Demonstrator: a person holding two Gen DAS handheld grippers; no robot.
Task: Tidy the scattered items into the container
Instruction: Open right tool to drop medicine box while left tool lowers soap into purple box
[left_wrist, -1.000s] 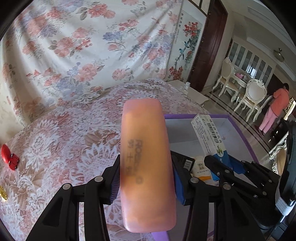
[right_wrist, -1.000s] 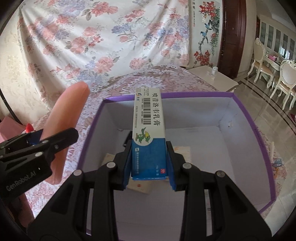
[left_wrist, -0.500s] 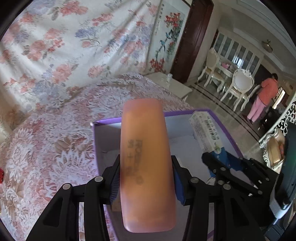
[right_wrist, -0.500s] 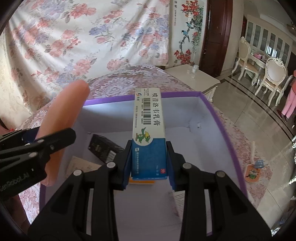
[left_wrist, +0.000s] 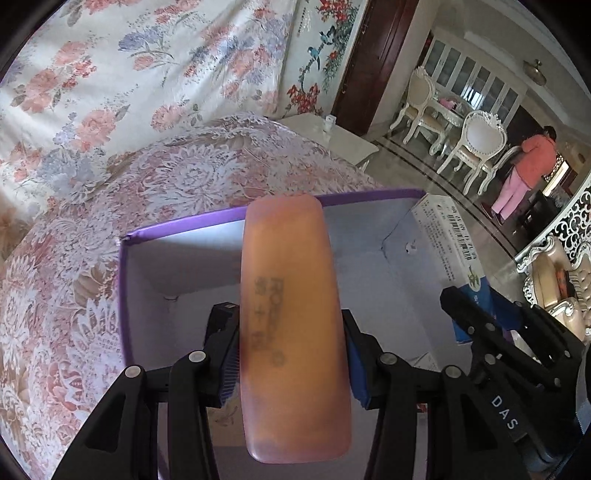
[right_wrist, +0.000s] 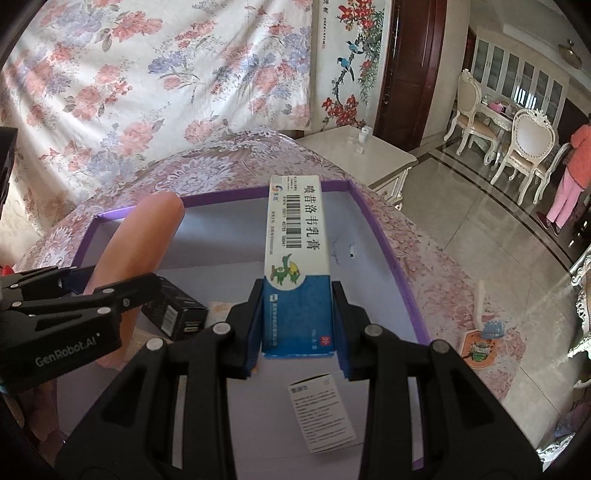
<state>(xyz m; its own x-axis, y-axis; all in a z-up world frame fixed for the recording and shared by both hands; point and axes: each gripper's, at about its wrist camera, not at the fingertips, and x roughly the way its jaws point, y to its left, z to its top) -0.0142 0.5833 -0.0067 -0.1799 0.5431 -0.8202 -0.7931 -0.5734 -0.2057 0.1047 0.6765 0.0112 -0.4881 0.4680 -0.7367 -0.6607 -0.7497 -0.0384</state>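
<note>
My left gripper (left_wrist: 290, 350) is shut on a long orange case (left_wrist: 291, 325) with dark print, held over the open purple-rimmed box (left_wrist: 177, 229). In the right wrist view the same orange case (right_wrist: 136, 251) and the left gripper (right_wrist: 110, 295) hang above the box's left part. Over the box's middle, my right gripper (right_wrist: 297, 317) is shut on a blue-and-white ointment carton (right_wrist: 295, 258). From the left wrist view, that carton (left_wrist: 454, 251) shows at the right. The purple box (right_wrist: 384, 236) holds a black carton (right_wrist: 177, 314) and a printed leaflet (right_wrist: 321, 417).
The box sits on a lace-patterned floral cloth (left_wrist: 74, 258), with a flowered sheet (right_wrist: 147, 74) hanging behind. A small white side table (right_wrist: 358, 155) stands past the far edge. A person (right_wrist: 569, 177) stands by white chairs (right_wrist: 524, 147) far right. A small sticker (right_wrist: 480, 343) lies on the cloth beside the box.
Both grippers have moved further over the box with their items still held. More of the box's inside shows now, including the black carton and the leaflet.
</note>
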